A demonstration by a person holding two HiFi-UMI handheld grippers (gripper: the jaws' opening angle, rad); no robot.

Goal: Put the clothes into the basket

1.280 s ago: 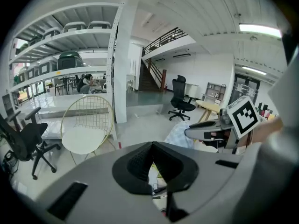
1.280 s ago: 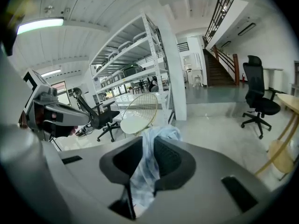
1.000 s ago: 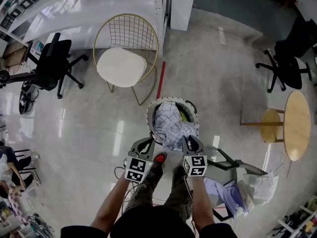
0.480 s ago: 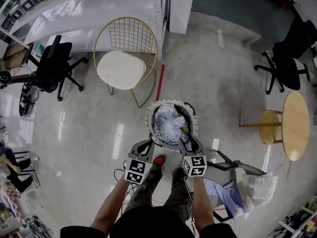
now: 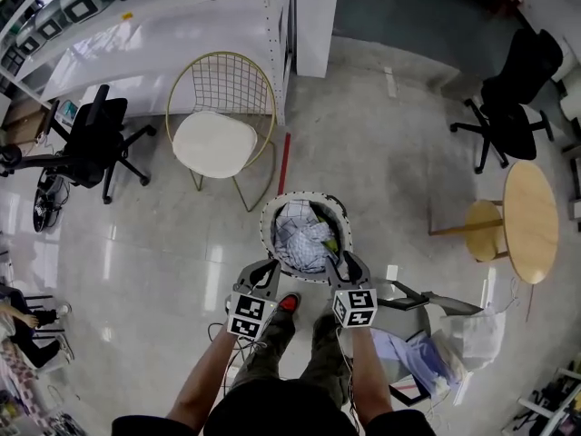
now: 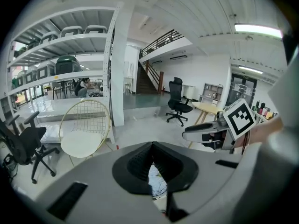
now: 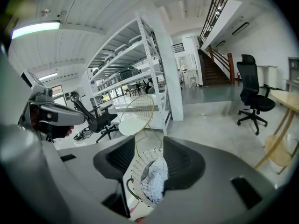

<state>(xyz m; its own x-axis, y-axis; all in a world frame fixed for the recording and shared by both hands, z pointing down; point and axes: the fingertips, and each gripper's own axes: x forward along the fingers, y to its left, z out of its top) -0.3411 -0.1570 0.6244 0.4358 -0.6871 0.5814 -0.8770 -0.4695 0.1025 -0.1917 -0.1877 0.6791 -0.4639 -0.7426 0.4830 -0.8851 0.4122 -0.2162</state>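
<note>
A white woven basket (image 5: 264,232) stands on the floor just ahead of my feet. Light checked and white clothes (image 5: 304,242) fill it. My left gripper (image 5: 270,269) hovers at the basket's near left rim, shut, its pads meeting with nothing in them. My right gripper (image 5: 338,262) hovers at the near right rim. Its jaws have just been opening and stand open with nothing between them. In the right gripper view the basket (image 7: 140,162) and the clothes (image 7: 153,178) show below the gap of the right gripper (image 7: 149,138). The left gripper (image 6: 152,146) shows a sliver of clothes (image 6: 155,178) below it.
A gold wire chair (image 5: 221,125) with a white seat stands beyond the basket, next to a shelving post (image 5: 277,25). Black office chairs (image 5: 91,134) (image 5: 513,98) stand at left and far right. A round wooden table (image 5: 531,221), a stool (image 5: 484,230) and a heap of cloth (image 5: 413,352) lie right.
The checked garment that hung over the basket's near rim by the right gripper now lies inside the basket. Both grippers have lifted a little off the rim.
</note>
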